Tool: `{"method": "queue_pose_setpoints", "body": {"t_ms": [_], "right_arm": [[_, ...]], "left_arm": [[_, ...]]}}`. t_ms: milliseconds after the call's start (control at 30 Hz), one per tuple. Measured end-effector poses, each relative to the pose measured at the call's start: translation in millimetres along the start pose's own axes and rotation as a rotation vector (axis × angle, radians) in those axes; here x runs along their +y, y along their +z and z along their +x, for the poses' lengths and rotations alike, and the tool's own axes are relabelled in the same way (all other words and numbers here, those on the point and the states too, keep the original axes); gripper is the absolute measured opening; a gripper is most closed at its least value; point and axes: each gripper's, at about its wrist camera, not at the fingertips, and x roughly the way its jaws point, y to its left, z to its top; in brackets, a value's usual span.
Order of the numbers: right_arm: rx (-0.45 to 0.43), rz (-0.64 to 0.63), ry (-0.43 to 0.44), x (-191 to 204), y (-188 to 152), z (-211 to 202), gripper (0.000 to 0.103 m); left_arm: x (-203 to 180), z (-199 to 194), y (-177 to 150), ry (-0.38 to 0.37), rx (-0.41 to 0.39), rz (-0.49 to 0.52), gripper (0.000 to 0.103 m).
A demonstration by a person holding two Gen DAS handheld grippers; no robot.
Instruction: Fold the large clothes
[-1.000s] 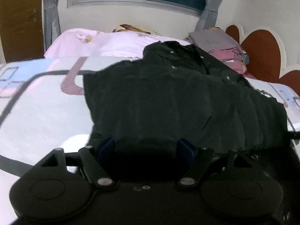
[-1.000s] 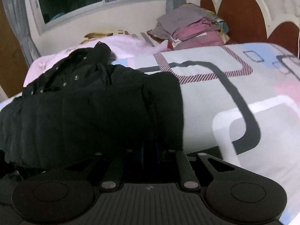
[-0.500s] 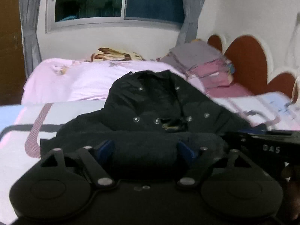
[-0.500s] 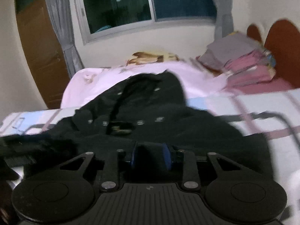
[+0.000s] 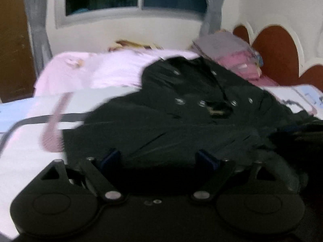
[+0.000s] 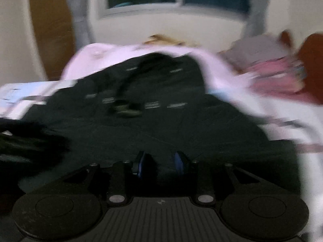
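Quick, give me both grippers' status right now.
Left gripper: jaws opening wide, black jacket between the fingers, not pinched.
Right gripper: partly open, jacket fabric in the gap; grip cannot be told.

We are finding no readable words, brands, numbers or signs in either view. The small light patch on the black jacket (image 5: 201,109) near its snaps is smearing into a blur, so we are not making out any lettering there. The patterned bedsheet (image 5: 24,141) in the left part of the frame is showing only shapes, no text.
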Motion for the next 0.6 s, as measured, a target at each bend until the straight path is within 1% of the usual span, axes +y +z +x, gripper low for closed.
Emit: {"method": "queue_pose_setpoints", "body": {"t_ms": [33, 67, 100, 133, 167, 200, 233, 267, 300, 333, 367, 400, 433, 467, 500, 533, 600], "right_arm": [[0.019, 0.019, -0.032, -19, -6, -4, 0.031], [0.036, 0.054, -0.024, -37, -12, -4, 0.031], [0.048, 0.083, -0.013, -44, -15, -4, 0.030], [0.057, 0.091, -0.009, -45, -15, -2, 0.031], [0.065, 0.070, -0.030, -40, -13, -1, 0.031], [0.074, 0.053, -0.056, -33, -9, -1, 0.031], [0.070, 0.044, -0.092, -27, -4, -6, 0.031], [0.052, 0.053, -0.113, -22, -1, -14, 0.032], [0.016, 0.075, -0.101, -18, 0, -28, 0.055], [-0.039, 0.092, -0.044, -11, -2, -43, 0.086], [-0.064, 0.093, 0.015, -3, -3, -51, 0.089], [-0.067, 0.101, 0.053, 6, -3, -55, 0.089], [-0.064, 0.109, 0.082, 15, -6, -58, 0.084], [-0.054, 0.108, 0.099, 22, -7, -57, 0.077], [-0.034, 0.108, 0.111, 30, -9, -54, 0.066], [-0.012, 0.103, 0.119, 35, -11, -50, 0.065], [0.033, 0.087, 0.101, 40, -18, -39, 0.063]], "left_arm": [[7, -4, -5, 0.029, 0.004, 0.011, 0.085], [13, -3, -10, 0.043, 0.030, 0.011, 0.085], [19, 0, -13, 0.015, 0.052, -0.019, 0.086], [22, 3, -15, -0.003, 0.059, -0.048, 0.086], [22, 4, -15, 0.004, 0.061, -0.054, 0.087], [20, 3, -12, 0.021, 0.065, -0.058, 0.087], [15, -3, -9, 0.043, 0.061, -0.057, 0.083], [11, -13, -8, 0.051, 0.043, -0.049, 0.083], [3, -27, -7, 0.043, 0.015, -0.041, 0.084], [-4, -38, -7, 0.026, -0.013, -0.043, 0.087], [-12, -47, -8, -0.002, -0.035, -0.042, 0.090], [-23, -52, -7, -0.016, -0.050, -0.030, 0.090], [-34, -56, -7, -0.011, -0.057, -0.016, 0.091], [-44, -56, -6, -0.016, -0.056, -0.007, 0.091], [-52, -54, -6, -0.025, -0.050, -0.003, 0.091], [-58, -50, -8, -0.030, -0.034, 0.001, 0.092], [-65, -38, -13, -0.008, 0.010, 0.019, 0.091]]}}
